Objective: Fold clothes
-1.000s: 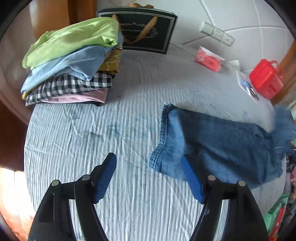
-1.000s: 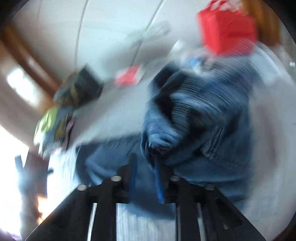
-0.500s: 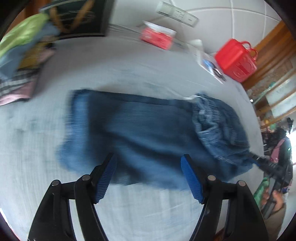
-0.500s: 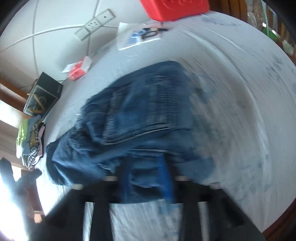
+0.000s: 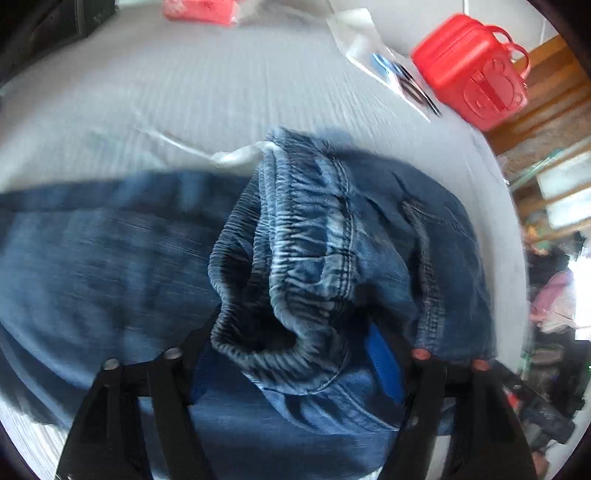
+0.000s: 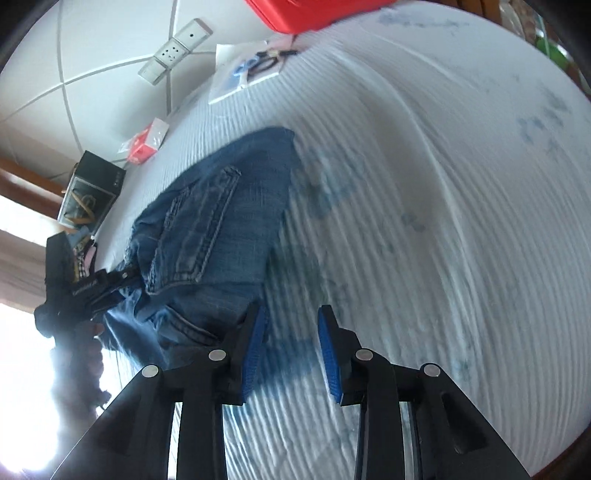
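Your left hand-held gripper [image 5: 295, 354] is closing around the gathered elastic waistband of the jeans [image 5: 110, 266], which lie on the ribbed white bed sheet [image 6: 424, 184]. Your right hand-held gripper [image 6: 291, 347] is opening just beside the denim's edge, gripping nothing.

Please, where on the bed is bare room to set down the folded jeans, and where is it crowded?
Bare sheet lies beside the jeans, on the side away from the black box. More lies between the jeans and the pink packet. It is crowded by the wall: red case, plastic sleeve.
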`<move>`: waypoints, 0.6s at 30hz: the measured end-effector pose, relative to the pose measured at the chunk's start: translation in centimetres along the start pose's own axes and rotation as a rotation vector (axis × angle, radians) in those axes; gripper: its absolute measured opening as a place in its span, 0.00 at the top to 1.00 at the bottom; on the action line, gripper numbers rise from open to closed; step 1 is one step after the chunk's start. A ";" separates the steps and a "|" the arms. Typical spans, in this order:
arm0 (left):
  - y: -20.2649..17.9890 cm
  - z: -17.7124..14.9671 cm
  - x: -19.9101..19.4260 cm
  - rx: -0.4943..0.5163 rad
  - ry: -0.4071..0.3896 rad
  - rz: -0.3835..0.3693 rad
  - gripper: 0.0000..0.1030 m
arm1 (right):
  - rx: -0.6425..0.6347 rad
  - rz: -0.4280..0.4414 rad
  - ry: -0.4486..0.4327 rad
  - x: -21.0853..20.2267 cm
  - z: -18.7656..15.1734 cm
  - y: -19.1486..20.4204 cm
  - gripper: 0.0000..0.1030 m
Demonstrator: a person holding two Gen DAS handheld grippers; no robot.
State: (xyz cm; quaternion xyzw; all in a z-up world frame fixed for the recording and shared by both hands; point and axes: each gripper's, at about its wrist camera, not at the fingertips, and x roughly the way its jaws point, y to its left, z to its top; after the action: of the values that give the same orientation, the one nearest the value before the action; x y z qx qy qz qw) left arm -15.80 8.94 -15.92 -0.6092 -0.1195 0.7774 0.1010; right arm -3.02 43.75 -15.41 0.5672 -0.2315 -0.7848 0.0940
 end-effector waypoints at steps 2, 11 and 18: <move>-0.1 -0.2 -1.3 0.005 -0.022 0.006 0.77 | -0.007 0.006 0.009 0.5 -0.1 0.0 0.71; 6.2 -2.6 -20.0 0.011 -0.373 0.109 0.83 | -0.061 0.067 0.002 2.0 0.3 4.1 0.71; 23.0 -5.7 -18.2 -0.153 -0.185 0.315 0.67 | -0.126 0.094 0.054 5.3 -0.8 10.1 0.67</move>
State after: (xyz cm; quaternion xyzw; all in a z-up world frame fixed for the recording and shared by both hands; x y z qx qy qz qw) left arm -6.23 -18.07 -7.55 -0.5524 -0.0904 0.8248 -0.0800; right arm -5.28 32.58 -15.37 0.5697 -0.2052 -0.7768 0.1727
